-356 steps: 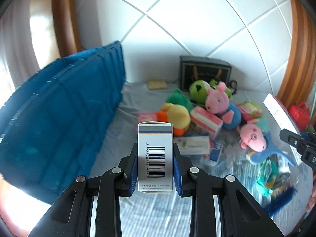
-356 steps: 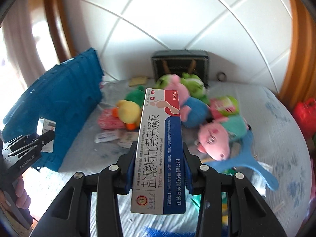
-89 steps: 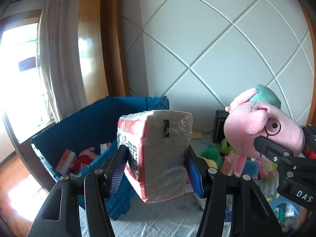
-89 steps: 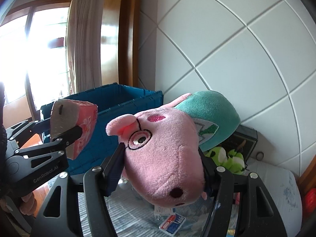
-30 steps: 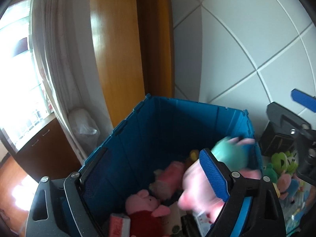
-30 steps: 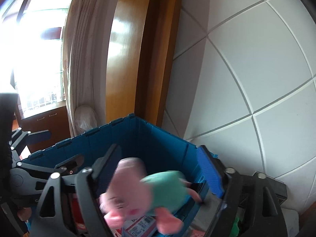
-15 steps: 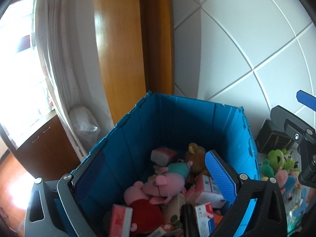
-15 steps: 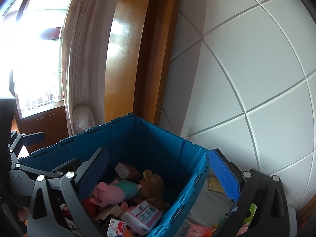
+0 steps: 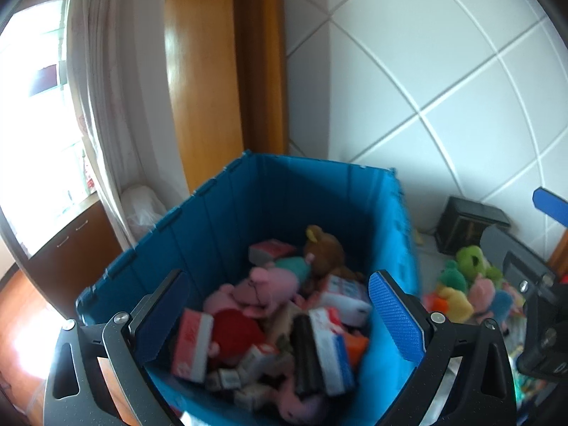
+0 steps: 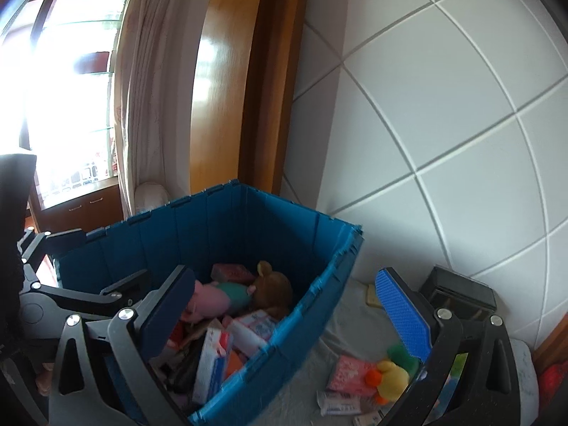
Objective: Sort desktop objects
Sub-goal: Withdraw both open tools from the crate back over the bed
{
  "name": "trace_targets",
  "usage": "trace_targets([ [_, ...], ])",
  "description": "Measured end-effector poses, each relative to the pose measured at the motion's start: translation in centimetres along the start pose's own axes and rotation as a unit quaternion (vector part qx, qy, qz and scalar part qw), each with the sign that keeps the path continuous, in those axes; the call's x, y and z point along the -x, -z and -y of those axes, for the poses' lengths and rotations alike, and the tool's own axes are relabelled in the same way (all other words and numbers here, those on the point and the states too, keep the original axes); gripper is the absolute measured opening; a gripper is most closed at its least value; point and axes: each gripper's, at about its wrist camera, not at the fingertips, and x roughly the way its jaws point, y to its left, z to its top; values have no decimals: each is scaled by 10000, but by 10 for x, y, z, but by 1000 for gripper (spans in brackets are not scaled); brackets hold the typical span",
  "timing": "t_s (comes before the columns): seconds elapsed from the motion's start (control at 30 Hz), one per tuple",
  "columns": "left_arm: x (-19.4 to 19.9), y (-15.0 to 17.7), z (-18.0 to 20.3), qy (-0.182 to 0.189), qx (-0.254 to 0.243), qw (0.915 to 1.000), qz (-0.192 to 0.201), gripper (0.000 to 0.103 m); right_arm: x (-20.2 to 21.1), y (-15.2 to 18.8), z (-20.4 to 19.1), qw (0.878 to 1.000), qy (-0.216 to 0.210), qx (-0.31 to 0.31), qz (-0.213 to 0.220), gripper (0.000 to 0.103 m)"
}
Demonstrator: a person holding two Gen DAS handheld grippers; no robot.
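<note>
Two grippers: both hang over the blue crate, each with its jaws spread wide and nothing between them.
Left gripper (image 9: pixel 280 314): fingers apart, blue pads (image 9: pixel 394 319) facing inward, poised above the crate's open top.
Right gripper (image 10: pixel 284 305): fingers apart, straddling the crate's near right wall, its right pad (image 10: pixel 403 310) out over the tabletop.
Blue crate (image 9: pixel 227 220): stands at the left end of the surface, against a wooden frame and a white curtain (image 9: pixel 103 106); filled with sorted things.
Inside the crate: a pink pig toy (image 9: pixel 269 284) with a teal body lies near the middle, a brown bear (image 9: pixel 321 248) behind it, a red plush (image 9: pixel 236 333) in front, and several red-and-white boxes (image 9: pixel 191 342) around them; details are blurred.
Still on the surface: a yellow duck toy (image 10: pixel 390 378), a pink packet (image 10: pixel 351 372) and a white tube (image 10: pixel 337 406) lie just right of the crate.
Farther back: a green frog toy (image 9: pixel 470 257) and a dark box (image 9: pixel 468 227) sit near the white panelled wall.
</note>
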Motion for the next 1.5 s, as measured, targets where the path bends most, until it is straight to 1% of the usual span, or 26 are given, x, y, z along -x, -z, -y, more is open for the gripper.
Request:
trace_targets([
  [0.1,25,19,24,162,-33,9998,51,102,31,25,14,9999,93,-49,-99,103],
  [0.17,39,30,36,194,-88,9998,51,102,52,43,27,9996,163,-193,-145,103],
  [0.3,70,58,58,331,-212,9992,47,102,90,74,46,9984,294,-426,-237,103],
  [0.37,83,71,66,398,-277,9988,34,102,113,92,53,9974,430,-504,-266,103],
  [0.47,98,86,73,605,-321,9976,-46,103,137,114,58,9957,558,-635,-381,103],
  [0.53,104,93,77,744,-307,9968,-27,103,157,128,59,9942,685,-690,-459,103],
  [0.63,116,103,82,984,-419,9943,11,103,183,143,61,9915,899,-822,-467,103],
  [0.73,125,112,83,1116,-588,9920,15,103,204,155,60,9876,1091,-1014,-496,103],
  [0.83,135,120,81,1204,-757,9898,64,103,218,166,56,9832,1289,-1185,-518,103],
  [1.07,150,131,74,1421,-986,9848,163,103,227,178,41,9772,1490,-1357,-672,103],
  [1.33,157,139,70,1505,-1034,9831,99,103,238,183,33,9742,1610,-1426,-687,103],
  [1.5,164,142,69,1569,-1005,9824,138,103,245,185,32,9735,1641,-1442,-682,103],
])
